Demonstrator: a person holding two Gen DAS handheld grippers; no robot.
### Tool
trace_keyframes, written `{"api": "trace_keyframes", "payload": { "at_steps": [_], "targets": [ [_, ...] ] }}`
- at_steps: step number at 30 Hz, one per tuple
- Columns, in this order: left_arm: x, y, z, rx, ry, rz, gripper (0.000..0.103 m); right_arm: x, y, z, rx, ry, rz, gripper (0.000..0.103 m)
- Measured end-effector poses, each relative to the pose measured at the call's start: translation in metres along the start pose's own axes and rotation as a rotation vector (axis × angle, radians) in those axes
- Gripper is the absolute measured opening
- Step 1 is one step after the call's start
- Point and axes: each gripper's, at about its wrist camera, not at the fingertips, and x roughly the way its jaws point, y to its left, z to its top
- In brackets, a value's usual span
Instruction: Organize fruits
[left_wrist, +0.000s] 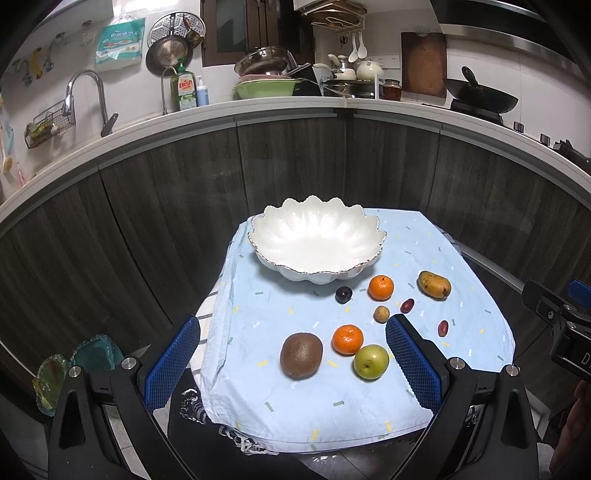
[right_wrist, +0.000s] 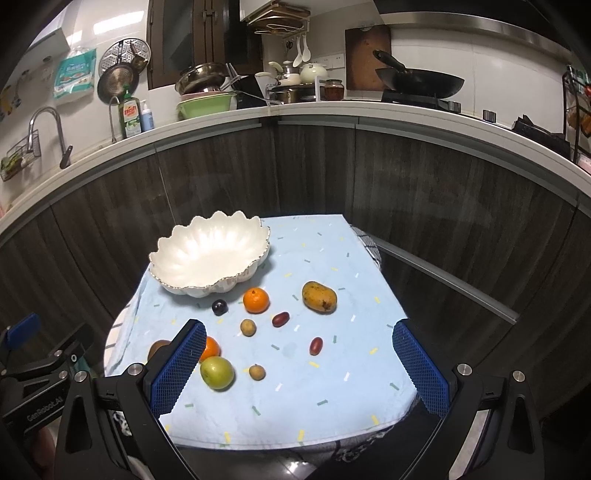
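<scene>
Fruit all loose on cloth (right_wrist: 332, 406) in front of white bowl (left_wrist: 317, 236), bowl empty; left gripper (left_wrist: 293, 354) and right gripper (right_wrist: 299, 360) both spread wide, holding nothing, hovering short of the bowl; looks like pre-pick staging.

Both the left gripper (left_wrist: 293, 363) and right gripper (right_wrist: 299, 367) have black frames, silver screws and blue cross-hatched pads (left_wrist: 173, 363); "GenRobot.AI" marks one body.

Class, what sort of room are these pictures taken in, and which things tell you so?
Most likely a home kitchen: a sink tap, a wok on the stove, and stacked dishes on the counter.
</scene>
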Motion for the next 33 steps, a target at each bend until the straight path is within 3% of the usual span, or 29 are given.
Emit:
{"api": "trace_keyframes", "payload": {
  "at_steps": [33],
  "targets": [
    [0.0033, -0.003, 0.0043, 0.008, 0.014, 0.012, 0.102, 0.0053, -0.0012, -0.0001, 0.008, 0.015, 0.009, 0.102]
  ]
}}
